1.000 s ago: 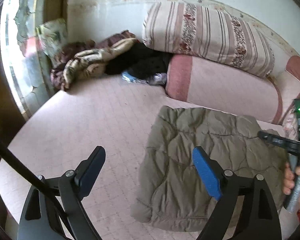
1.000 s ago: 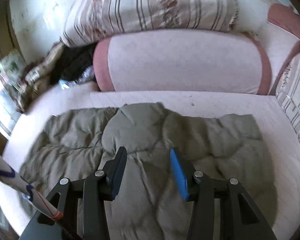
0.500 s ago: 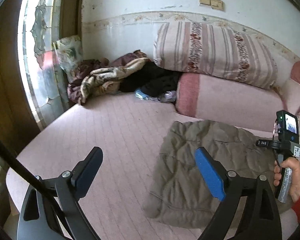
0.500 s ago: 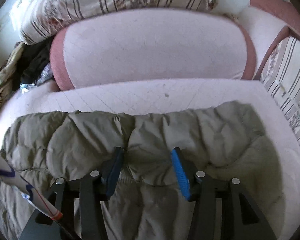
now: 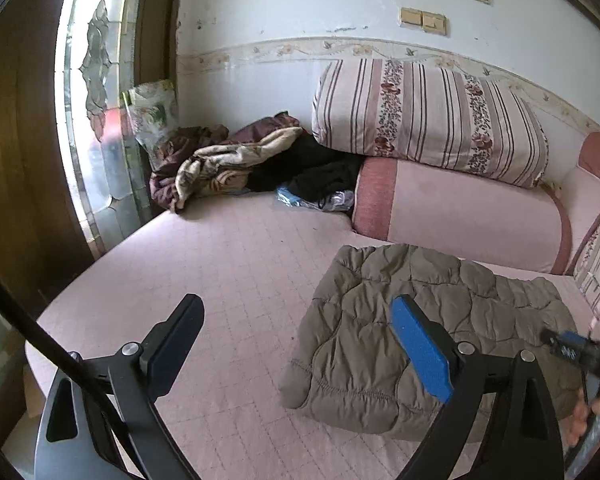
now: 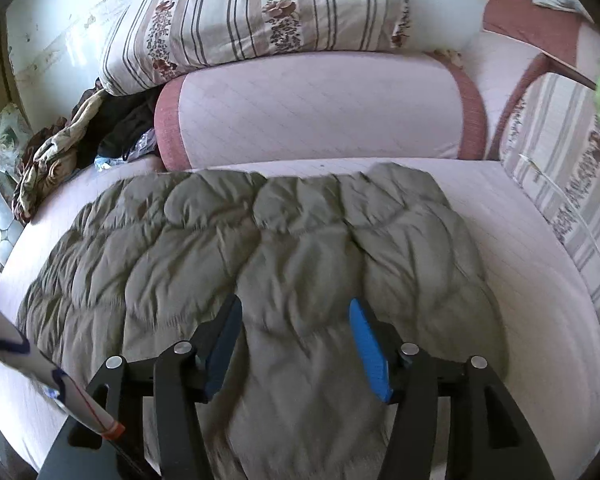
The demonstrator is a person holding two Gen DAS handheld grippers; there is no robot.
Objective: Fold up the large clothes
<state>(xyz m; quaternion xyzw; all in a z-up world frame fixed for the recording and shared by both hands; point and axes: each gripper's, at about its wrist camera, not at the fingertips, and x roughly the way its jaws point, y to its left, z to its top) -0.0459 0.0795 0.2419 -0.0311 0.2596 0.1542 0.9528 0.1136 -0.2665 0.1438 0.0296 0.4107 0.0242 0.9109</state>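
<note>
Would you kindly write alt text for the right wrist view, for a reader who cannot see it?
A folded olive quilted jacket lies flat on a pink bed, directly beneath the right claw, whose jaws are opening with nothing pinched between them. Behind it, a pink bolster sits under a striped floral pillow, with crumpled clothes at far left.

The olive quilted jacket (image 6: 268, 256) lies folded into a puffy, roughly square bundle on my pink bed, filling the middle of the right wrist frame and the lower right of the left one (image 5: 400, 320).
</note>
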